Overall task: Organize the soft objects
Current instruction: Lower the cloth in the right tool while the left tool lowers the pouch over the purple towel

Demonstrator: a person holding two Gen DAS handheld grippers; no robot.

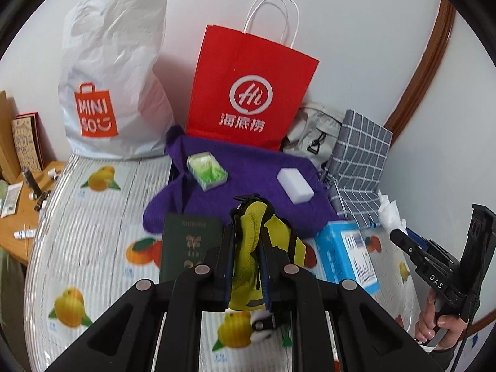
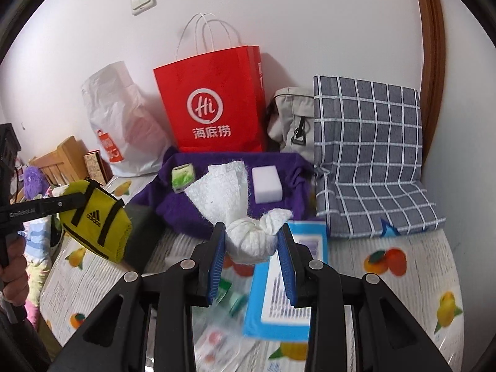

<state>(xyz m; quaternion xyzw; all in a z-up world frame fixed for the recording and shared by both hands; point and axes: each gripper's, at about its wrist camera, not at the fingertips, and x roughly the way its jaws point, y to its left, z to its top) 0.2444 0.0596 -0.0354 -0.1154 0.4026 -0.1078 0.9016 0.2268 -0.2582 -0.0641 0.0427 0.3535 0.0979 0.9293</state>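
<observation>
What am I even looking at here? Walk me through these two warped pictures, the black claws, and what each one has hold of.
No robot here: a person holds a hand-operated two-finger gripper in each hand, and each carries a wide-angle camera looking along its fingers, hence the round warping.

The left wrist view shows the left gripper shut on a small yellow bag; the other tool and a hand appear at its right edge. The right wrist view shows the right gripper shut on a white cloth.

Underneath is a fruit-print cover. On it lie a purple cloth bearing a white sponge and a small green box, plus a dark green booklet and a blue packet. A red paper bag, a white plastic bag and a checked grey cushion stand behind.
</observation>
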